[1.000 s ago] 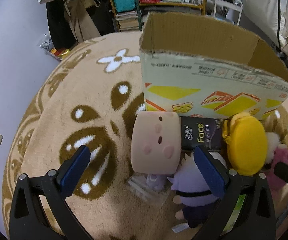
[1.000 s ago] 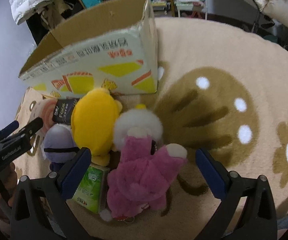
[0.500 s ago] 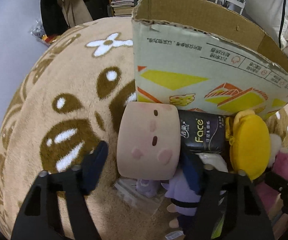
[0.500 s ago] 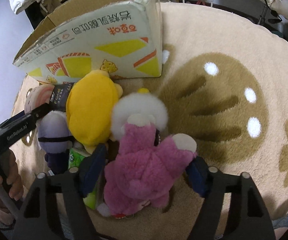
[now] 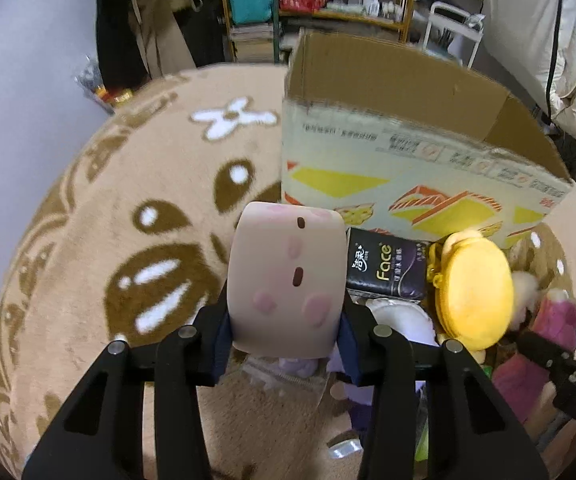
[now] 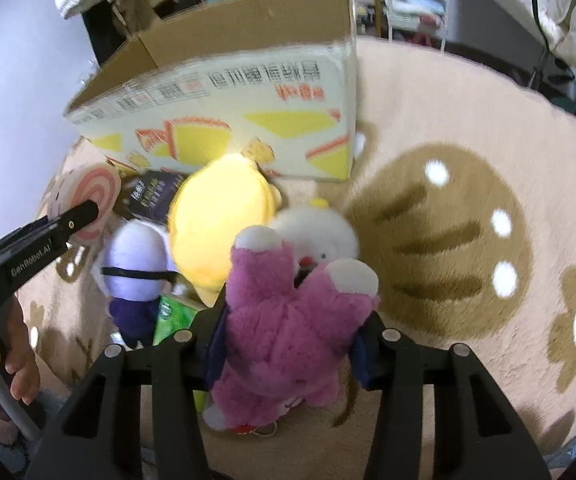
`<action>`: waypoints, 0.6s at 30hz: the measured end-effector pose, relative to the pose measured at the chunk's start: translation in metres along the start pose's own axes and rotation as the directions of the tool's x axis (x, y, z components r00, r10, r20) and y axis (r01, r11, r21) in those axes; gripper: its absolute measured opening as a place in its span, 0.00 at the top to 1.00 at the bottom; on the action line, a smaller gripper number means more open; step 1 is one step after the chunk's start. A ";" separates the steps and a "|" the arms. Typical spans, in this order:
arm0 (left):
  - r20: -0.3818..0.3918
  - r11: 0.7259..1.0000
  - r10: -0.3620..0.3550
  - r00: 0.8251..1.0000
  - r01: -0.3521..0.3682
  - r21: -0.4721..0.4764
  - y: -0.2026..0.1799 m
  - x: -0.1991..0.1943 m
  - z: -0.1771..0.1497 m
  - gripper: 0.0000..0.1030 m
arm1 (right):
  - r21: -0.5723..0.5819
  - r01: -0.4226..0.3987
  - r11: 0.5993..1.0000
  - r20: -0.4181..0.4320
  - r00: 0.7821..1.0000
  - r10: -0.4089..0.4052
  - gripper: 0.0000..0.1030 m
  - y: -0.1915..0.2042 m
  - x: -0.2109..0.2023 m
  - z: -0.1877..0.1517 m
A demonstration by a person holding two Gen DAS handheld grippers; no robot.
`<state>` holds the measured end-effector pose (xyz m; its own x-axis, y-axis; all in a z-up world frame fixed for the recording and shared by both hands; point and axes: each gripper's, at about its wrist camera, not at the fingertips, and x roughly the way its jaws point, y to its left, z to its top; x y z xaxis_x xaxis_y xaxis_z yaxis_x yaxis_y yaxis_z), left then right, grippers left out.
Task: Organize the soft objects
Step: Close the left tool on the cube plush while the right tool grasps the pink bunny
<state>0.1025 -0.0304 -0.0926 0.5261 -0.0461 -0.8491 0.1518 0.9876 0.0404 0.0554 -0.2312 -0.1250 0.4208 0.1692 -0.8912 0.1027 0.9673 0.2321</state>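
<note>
My left gripper has its jaws closing, and the blue pads press both sides of a beige roll-shaped plush with a small face, tilted up off the rug. In the right wrist view my right gripper is also closing, its pads squeezing a pink furry plush. A yellow plush, a white fluffy plush and a purple doll lie bunched between the two. Behind them stands an open cardboard box.
A black tissue pack and a green pack lie among the toys. All of it sits on a round tan rug. Shelves, clothes and a rack crowd the wall behind the box. A hand holds the left gripper's handle.
Both grippers went from wide open to closed on their toys. The beige plush has tipped up between the left pads, and the pink plush has risen slightly in the right.
</note>
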 end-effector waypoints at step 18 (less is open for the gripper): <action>0.279 0.997 0.067 0.958 -0.071 0.002 0.009 -0.105 -0.032 0.57 | -0.072 0.068 0.995 0.434 0.900 -0.030 0.50 0.017 -0.104 -0.011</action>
<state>0.0220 -0.0121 -0.0193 0.7474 -0.0194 -0.6641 0.1159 0.9880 0.1016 0.0031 -0.2304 -0.0329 0.7670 0.0408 -0.6404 0.0662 0.9876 0.1422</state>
